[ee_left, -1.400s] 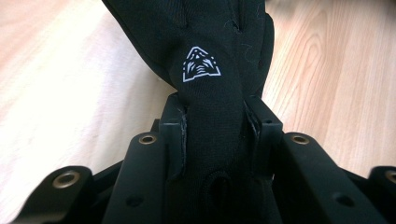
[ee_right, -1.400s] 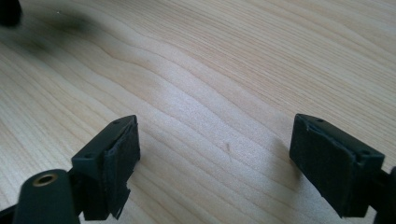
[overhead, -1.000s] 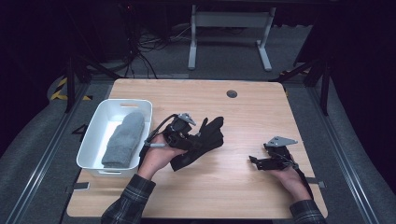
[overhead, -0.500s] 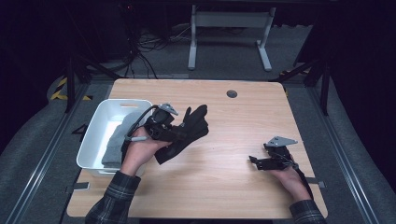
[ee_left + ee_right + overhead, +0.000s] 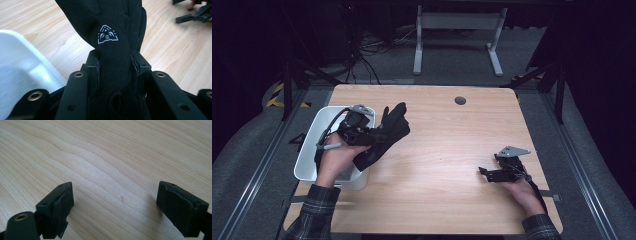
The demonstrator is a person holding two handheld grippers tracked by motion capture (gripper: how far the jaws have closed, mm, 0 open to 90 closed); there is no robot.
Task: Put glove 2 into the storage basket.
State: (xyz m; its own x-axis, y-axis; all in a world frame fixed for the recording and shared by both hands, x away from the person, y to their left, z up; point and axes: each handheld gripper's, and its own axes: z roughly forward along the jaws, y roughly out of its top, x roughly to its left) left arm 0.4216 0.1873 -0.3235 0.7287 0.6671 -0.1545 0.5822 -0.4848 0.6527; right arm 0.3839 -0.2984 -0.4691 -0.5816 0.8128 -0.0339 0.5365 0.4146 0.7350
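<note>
A black glove (image 5: 388,131) with a white emblem (image 5: 107,35) hangs out of my left gripper (image 5: 373,135), whose jaws are shut on its cuff end. In the left gripper view the pads (image 5: 96,71) pinch the glove (image 5: 117,22) from both sides. The hand holds it in the air over the right rim of a white bin (image 5: 308,147) at the table's left. My right gripper (image 5: 486,173) rests on the wooden table (image 5: 447,145) at the front right. Its jaws stand wide apart over bare wood (image 5: 115,202), with nothing between them.
The white bin's wall (image 5: 20,70) lies just left of the held glove. Something grey (image 5: 346,173) lies inside the bin, mostly hidden by the hand. A small dark round hole (image 5: 460,100) sits near the table's far edge. The right gripper (image 5: 193,15) also appears far off.
The left hand has carried the glove leftward and upward, from the table's middle to above the bin's right rim. The right gripper has stayed put.
</note>
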